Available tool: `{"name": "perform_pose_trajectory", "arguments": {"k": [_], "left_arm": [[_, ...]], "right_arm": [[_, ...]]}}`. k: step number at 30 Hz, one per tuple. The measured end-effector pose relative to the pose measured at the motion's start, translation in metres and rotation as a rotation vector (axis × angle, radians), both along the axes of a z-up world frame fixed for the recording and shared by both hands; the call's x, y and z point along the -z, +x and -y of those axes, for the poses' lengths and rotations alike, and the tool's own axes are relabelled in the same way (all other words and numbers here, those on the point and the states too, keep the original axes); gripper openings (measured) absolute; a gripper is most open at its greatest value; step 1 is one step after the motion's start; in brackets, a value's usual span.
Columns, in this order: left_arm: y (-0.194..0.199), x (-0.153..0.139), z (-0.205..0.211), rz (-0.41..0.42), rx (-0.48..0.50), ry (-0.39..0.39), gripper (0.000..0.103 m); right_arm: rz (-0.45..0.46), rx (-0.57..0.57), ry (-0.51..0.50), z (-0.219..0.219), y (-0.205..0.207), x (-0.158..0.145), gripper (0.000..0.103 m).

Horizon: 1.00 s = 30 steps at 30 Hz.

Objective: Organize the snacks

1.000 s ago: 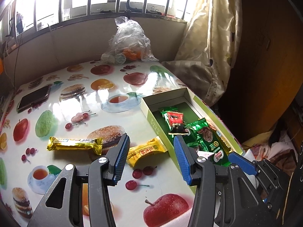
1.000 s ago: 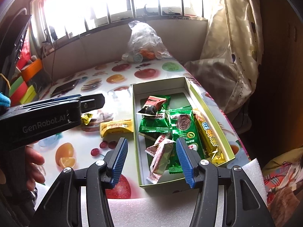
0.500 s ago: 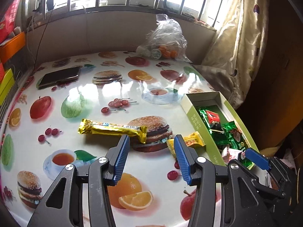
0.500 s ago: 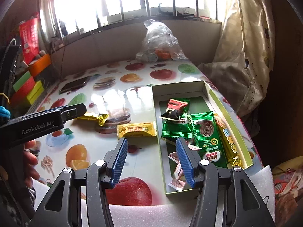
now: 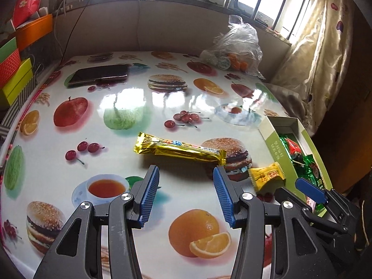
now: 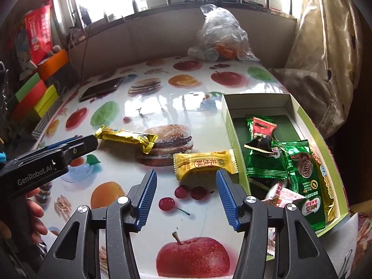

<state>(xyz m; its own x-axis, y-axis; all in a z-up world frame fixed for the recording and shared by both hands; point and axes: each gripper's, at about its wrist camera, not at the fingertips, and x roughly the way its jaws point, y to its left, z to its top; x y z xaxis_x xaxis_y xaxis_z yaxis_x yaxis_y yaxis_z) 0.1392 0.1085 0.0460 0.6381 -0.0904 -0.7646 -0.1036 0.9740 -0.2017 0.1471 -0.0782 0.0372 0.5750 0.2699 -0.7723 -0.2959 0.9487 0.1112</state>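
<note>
From my left gripper (image 5: 186, 174) I look down on the fruit-print surface (image 5: 130, 107). Its jaws stand apart with nothing between them, just short of the long gold bar (image 5: 180, 150), which lies flat across the surface left of the box (image 5: 274, 144). This view catches only the near corner of the box, so I see little of what is in it. It does show the phone (image 5: 100, 74) well, lying far beyond the bar, and the plastic bag (image 5: 237, 46) at the back, beyond the box. The right gripper's blue tip pokes in at the lower right, near the box.

My right gripper (image 6: 186, 181) gives what the left cannot: the whole open box (image 6: 232, 125), with green packets (image 6: 304, 174), a red-and-black packet (image 6: 261, 134) and a pink packet (image 6: 283, 196) loose inside. The jaws here are also released and empty, close to the small yellow packet (image 6: 204, 164), which lies on the surface just left of the box wall. The gold bar (image 6: 126, 138) sits further left of the box, and the left gripper (image 6: 88, 143) reaches in beside it, with a hand (image 6: 34, 218) below. Coloured boxes (image 6: 34, 93) are stacked far left of the box, off the surface edge.
</note>
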Motion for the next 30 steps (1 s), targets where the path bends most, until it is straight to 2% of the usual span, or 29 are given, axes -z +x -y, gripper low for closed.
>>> {"name": "perform_pose_trajectory", "arguments": {"k": [4,11,17,24,27,30], "left_arm": [[0.003,0.005,-0.013,-0.011,-0.018,-0.008,0.05],[0.009,0.017,-0.027,-0.034,-0.033,-0.019,0.05],[0.014,0.023,-0.031,-0.045,-0.035,-0.023,0.05],[0.019,0.026,-0.036,-0.053,-0.038,-0.025,0.05],[0.022,0.027,-0.038,-0.055,-0.041,-0.025,0.05],[0.024,0.029,-0.041,-0.058,-0.045,-0.027,0.05]], "right_arm": [[-0.053,0.01,0.003,-0.01,0.016,0.014,0.053],[-0.095,0.045,-0.013,-0.016,0.036,0.029,0.053],[-0.082,0.054,-0.008,-0.022,0.05,0.031,0.053],[-0.088,-0.038,0.059,-0.023,0.06,0.03,0.053],[-0.074,-0.01,0.039,-0.018,0.063,0.027,0.053],[-0.11,0.02,0.034,-0.015,0.068,0.034,0.053]]}}
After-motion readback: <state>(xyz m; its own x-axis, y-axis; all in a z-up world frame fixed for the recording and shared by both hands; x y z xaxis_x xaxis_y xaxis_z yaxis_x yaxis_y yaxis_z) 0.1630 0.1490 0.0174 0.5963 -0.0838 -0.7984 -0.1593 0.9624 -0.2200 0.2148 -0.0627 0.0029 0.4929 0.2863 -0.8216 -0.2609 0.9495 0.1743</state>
